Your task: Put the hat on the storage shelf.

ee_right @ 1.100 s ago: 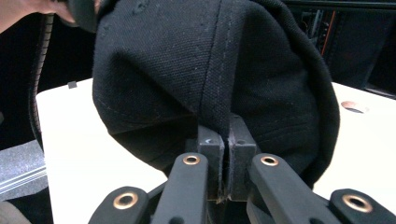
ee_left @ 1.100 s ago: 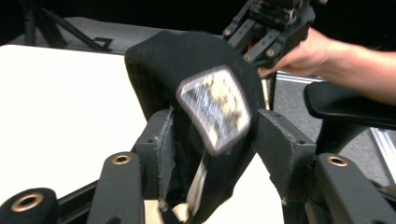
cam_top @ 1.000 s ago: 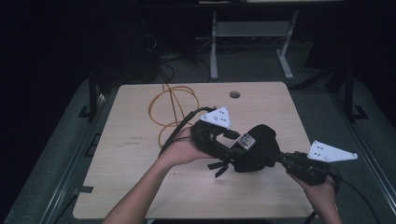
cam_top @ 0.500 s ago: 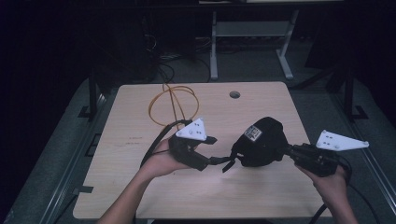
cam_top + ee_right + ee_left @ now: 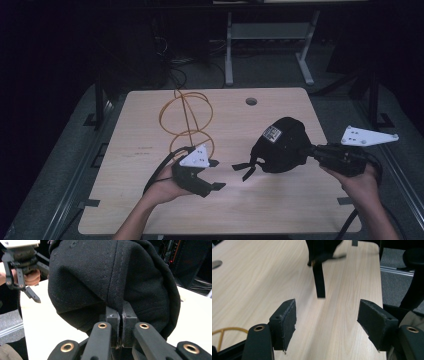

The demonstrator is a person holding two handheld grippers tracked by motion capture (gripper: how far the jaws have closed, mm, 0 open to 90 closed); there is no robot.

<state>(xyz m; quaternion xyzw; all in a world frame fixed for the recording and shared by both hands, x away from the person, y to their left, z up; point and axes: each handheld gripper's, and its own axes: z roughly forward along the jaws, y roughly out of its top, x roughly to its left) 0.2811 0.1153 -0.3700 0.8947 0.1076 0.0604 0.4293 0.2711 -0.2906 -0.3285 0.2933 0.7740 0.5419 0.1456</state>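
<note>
My right gripper (image 5: 309, 150) has its jaws clamped tight on a fold of the black cap (image 5: 280, 145); in the right gripper view the two pads press together with the cloth of the cap (image 5: 112, 282) pinched between them, just where a seam runs down to them. I hold it by that edge so that the whole crown hangs out ahead of the jaws and clear above the worktop (image 5: 280, 210), with nothing crushed but the pinched fold. Held this way, the cap's open back faces my other hand, and its loose strap (image 5: 245, 170) dangles down toward the wood.

My left gripper (image 5: 214, 174) sits low over the worktop, on the far side of the cap from the right jaws, with a gap between it and the cap. Its jaws stand apart and have just been opening wider, with nothing between them. In the left gripper view the strap (image 5: 319, 281) hangs straight ahead of the two pads, roughly in line with the gap between them but well beyond their tips. I judge the jaws are spread like that so the strap can pass between them once I bring them forward.

Beyond the left jaws, farther up the worktop, lies a coil of orange cable (image 5: 186, 117), untouched and apart from the cap.
</note>
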